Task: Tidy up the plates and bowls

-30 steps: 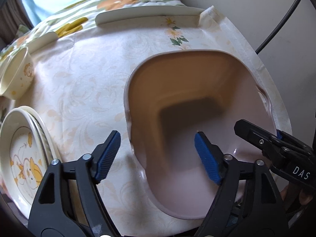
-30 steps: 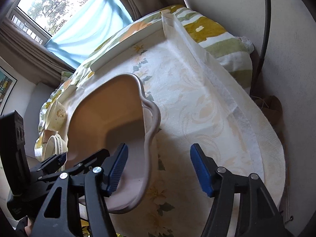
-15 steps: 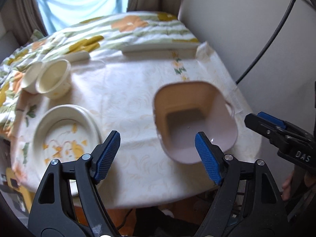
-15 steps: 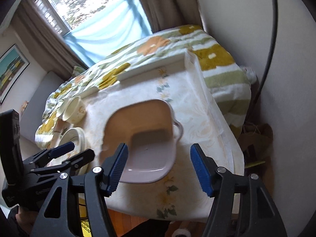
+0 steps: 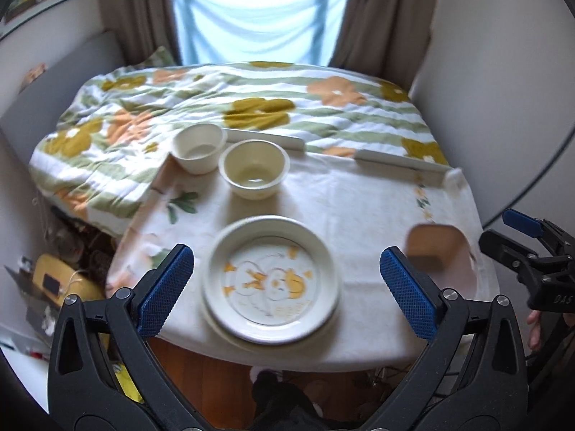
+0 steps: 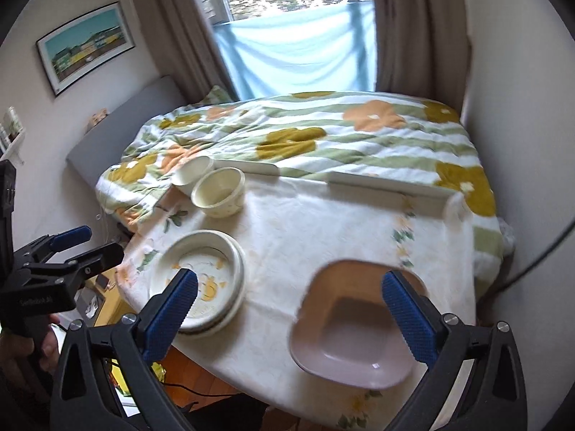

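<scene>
Left wrist view, left to right: left gripper (image 5: 286,289) with jaws spread wide, nothing between the blue pads (image 5: 166,289). Two cream bowls sit at about 11 o'clock on the table (image 5: 359,201): the far bowl (image 5: 199,147) at the table's back-left edge, the near bowl (image 5: 254,168) just beside it, to its right; whether they touch is unclear. A stack of plates (image 5: 271,280) with an orange cartoon print sits at 6 o'clock near the front edge, framed between the left pads but well below them, not touched. The pink tub (image 5: 445,251) sits at 3 o'clock, partly hidden behind the right-hand pad. The right gripper (image 5: 524,248) shows at the far right edge, held clear of the table.

Right wrist view: left gripper (image 6: 64,251) at 9 o'clock, off the table edge. Bowls (image 6: 219,190) at 11 o'clock, plates (image 6: 205,280) at 8 o'clock, partly behind a pad. Right gripper (image 6: 293,318) is wide open, holding nothing; the pink tub (image 6: 352,330) lies at 5 o'clock, empty, under the gap between the pads. A floral blanket (image 6: 323,136) covers the bed behind the table.
</scene>
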Action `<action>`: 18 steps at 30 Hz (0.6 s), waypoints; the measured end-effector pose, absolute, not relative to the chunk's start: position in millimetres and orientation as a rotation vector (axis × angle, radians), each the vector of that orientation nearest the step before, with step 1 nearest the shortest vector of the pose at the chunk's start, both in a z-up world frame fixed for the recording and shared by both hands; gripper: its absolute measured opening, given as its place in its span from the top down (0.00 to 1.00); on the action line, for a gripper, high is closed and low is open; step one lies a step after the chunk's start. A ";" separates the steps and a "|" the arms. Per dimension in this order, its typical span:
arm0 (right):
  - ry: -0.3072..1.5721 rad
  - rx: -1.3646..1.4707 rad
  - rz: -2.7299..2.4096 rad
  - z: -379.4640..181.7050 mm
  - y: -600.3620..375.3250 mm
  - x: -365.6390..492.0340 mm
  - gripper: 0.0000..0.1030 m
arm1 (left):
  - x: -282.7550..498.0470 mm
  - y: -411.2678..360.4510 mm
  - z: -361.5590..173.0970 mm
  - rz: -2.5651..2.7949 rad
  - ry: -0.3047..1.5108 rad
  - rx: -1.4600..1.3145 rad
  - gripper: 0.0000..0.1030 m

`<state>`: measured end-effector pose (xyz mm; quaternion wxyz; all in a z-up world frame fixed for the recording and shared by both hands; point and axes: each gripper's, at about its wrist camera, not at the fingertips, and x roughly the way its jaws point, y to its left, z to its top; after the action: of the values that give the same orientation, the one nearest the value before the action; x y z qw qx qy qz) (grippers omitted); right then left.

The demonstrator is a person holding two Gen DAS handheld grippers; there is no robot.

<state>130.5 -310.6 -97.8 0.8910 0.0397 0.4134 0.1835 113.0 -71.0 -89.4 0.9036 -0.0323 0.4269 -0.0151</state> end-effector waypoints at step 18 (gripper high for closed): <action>1.154 0.068 0.435 -175.6 -181.3 327.3 0.11 | 303.9 54.3 -191.0 -0.103 1.204 -0.327 0.13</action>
<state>327.3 -181.3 -175.6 0.8154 0.0321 0.5408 0.2041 303.9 54.3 -191.0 0.8104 -0.1532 0.5634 -0.0480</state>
